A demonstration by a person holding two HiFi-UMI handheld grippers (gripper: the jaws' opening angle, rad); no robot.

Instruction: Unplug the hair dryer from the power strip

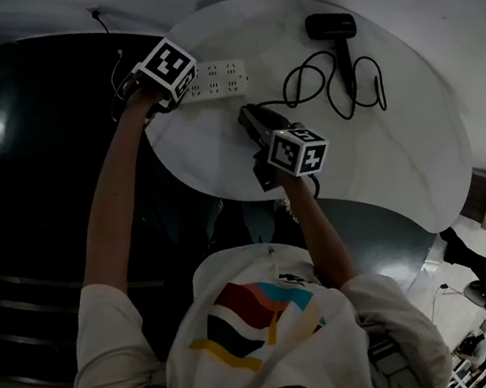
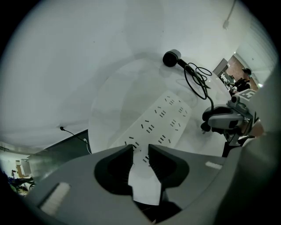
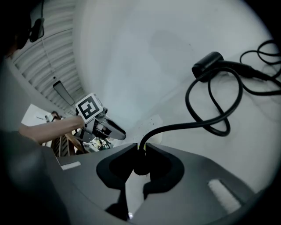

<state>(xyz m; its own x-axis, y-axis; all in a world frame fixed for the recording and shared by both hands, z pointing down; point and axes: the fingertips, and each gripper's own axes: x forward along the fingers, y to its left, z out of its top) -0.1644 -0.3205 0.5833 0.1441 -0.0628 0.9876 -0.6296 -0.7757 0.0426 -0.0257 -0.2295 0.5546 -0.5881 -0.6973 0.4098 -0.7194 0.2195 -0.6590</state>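
Right hand-held gripper (image 3: 141, 147) clamped on plug (image 3: 139, 166), clear of strip (image 1: 218, 80); left hand-held gripper (image 2: 140, 149), jaws apart, atop strip's end. I reckon unplugging done; only set-down left.

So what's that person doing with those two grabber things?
They're unplugging a hair dryer. The right gripper is clamped on the black plug, which is already out of the power strip and clear of it. The left gripper points down over the strip's end, jaws either side of it. The dryer lies at the table's far side.
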